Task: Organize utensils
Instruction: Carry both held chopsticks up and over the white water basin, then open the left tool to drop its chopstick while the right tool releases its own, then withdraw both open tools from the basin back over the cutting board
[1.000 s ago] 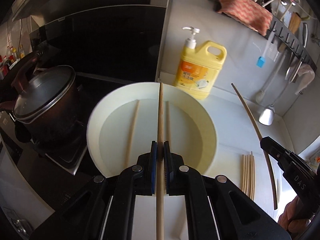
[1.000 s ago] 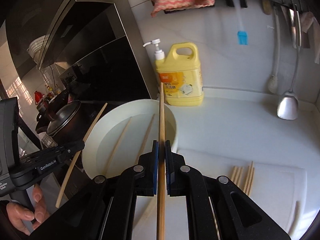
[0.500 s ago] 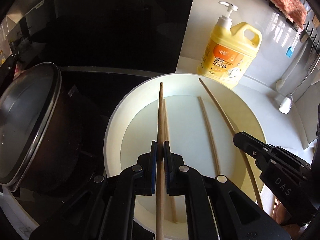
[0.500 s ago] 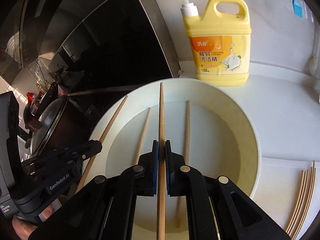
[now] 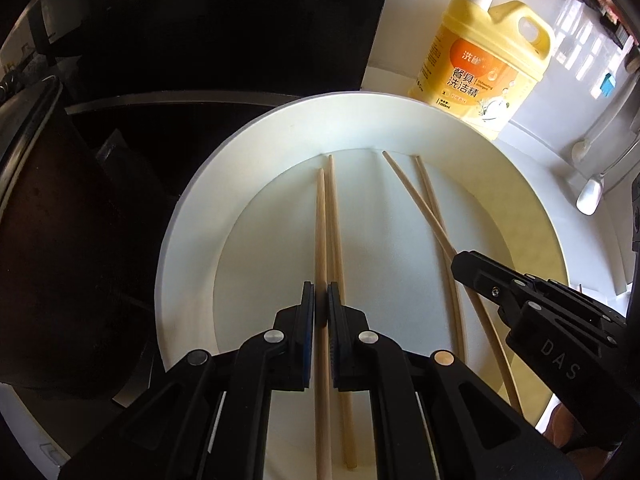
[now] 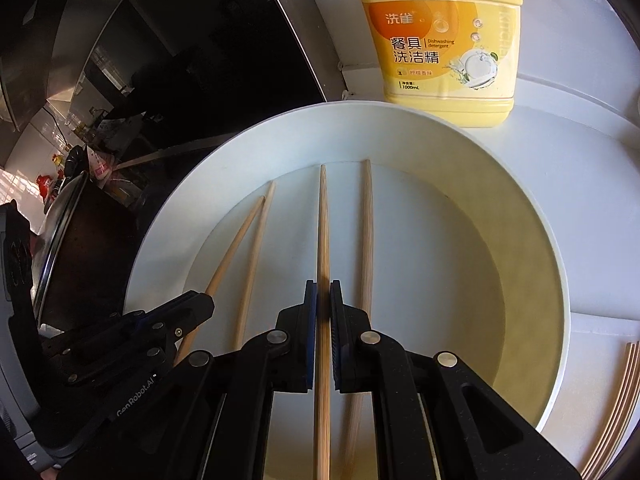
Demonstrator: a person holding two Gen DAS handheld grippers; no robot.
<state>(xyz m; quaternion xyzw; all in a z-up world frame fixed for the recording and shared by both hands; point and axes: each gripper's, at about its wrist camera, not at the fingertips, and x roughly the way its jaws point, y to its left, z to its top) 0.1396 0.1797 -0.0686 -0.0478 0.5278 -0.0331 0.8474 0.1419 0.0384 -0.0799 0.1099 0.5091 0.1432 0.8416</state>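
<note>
A white round basin (image 5: 172, 264) (image 6: 148, 252) fills both views. My left gripper (image 5: 321, 304) is shut on a wooden chopstick (image 5: 321, 232) that points down into the basin. Right beside that stick a loose chopstick (image 5: 335, 224) lies on the basin floor. My right gripper (image 6: 323, 300) is shut on another chopstick (image 6: 323, 220), also pointing into the basin, with a loose chopstick (image 6: 366, 220) lying just to its right. In each wrist view the other gripper shows at the side, the right gripper (image 5: 456, 264) and the left gripper (image 6: 206, 302), with its stick angled in.
A yellow detergent bottle (image 5: 484, 68) (image 6: 440, 40) stands behind the basin. A dark pot with a lid (image 6: 68, 232) sits to the left on the black stove. Several chopsticks (image 6: 616, 400) lie on the white board at the right. A utensil (image 5: 590, 196) hangs at the far right.
Both grippers have moved left and down from above the counter to low over the basin, tilting downward. The held chopsticks' tips now reach inside the basin. Both grips are unchanged.
</note>
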